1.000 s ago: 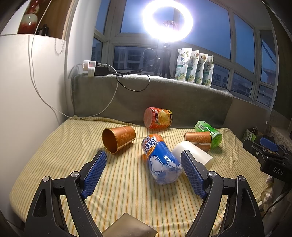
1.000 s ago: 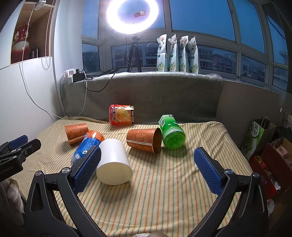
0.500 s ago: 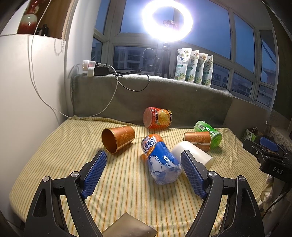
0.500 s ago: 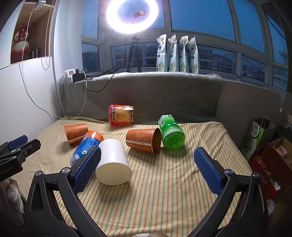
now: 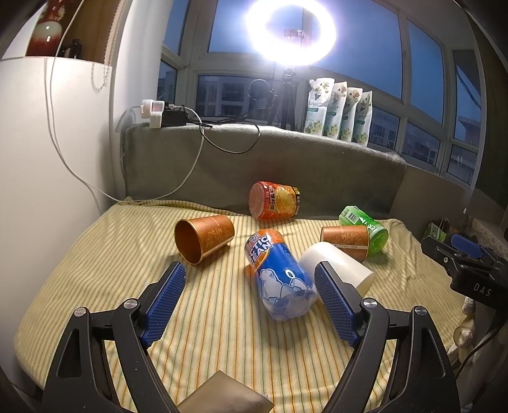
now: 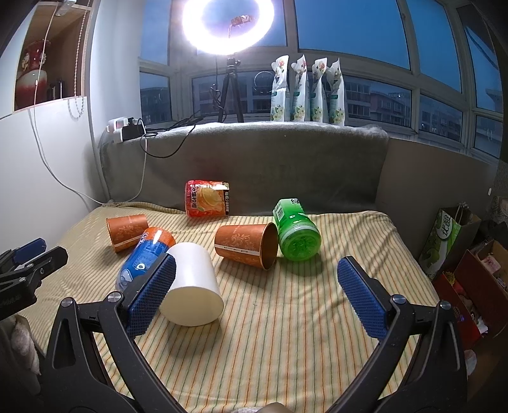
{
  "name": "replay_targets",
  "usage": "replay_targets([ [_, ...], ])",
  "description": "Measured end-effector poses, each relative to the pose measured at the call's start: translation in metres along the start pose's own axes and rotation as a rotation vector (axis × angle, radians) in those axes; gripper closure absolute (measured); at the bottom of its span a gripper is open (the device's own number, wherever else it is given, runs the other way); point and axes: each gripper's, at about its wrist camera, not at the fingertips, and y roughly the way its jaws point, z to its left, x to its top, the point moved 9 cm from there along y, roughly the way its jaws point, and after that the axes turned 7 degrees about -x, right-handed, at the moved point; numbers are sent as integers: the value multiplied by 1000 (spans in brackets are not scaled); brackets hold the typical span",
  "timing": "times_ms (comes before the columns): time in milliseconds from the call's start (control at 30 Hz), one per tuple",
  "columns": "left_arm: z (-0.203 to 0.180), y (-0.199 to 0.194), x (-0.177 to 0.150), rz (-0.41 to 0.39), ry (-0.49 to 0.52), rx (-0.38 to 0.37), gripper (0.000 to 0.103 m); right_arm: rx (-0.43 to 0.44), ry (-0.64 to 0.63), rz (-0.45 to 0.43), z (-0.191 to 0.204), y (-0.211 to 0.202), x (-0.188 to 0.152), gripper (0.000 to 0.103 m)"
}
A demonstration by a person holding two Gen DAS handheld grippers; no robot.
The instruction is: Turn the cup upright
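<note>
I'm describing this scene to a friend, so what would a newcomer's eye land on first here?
The glaring ring light at the window, above the grey backrest. Then the tipped-over containers on the striped blanket: a white cup nearest, two copper cups, a blue bottle, a green jar. Both hand-held grippers sit open, holding nothing.

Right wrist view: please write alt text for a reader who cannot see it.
Six containers lie on their sides on a striped cloth: a white cup nearest, two brown paper cups, a blue bottle, a green jar and an orange canister. The open right tool holds nothing.
</note>
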Motion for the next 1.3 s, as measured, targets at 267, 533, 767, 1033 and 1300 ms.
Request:
replay_targets([
  [267, 3, 8, 1, 26, -4, 8, 20, 5, -3, 27, -9, 25, 5, 0],
  [533, 11, 18, -5, 76, -15, 18, 20, 56, 18, 136, -28, 73, 9, 0],
  [767, 19, 23, -14, 111, -41, 23, 20, 80, 64, 268, -57, 133, 14, 0],
  [1033, 28, 27, -19, 138, -57, 37, 20, 197, 203, 432, -72, 205, 15, 3],
  [1300, 27, 32, -24, 168, -66, 21, 20, 231, 219, 541, -54, 254, 6, 9],
])
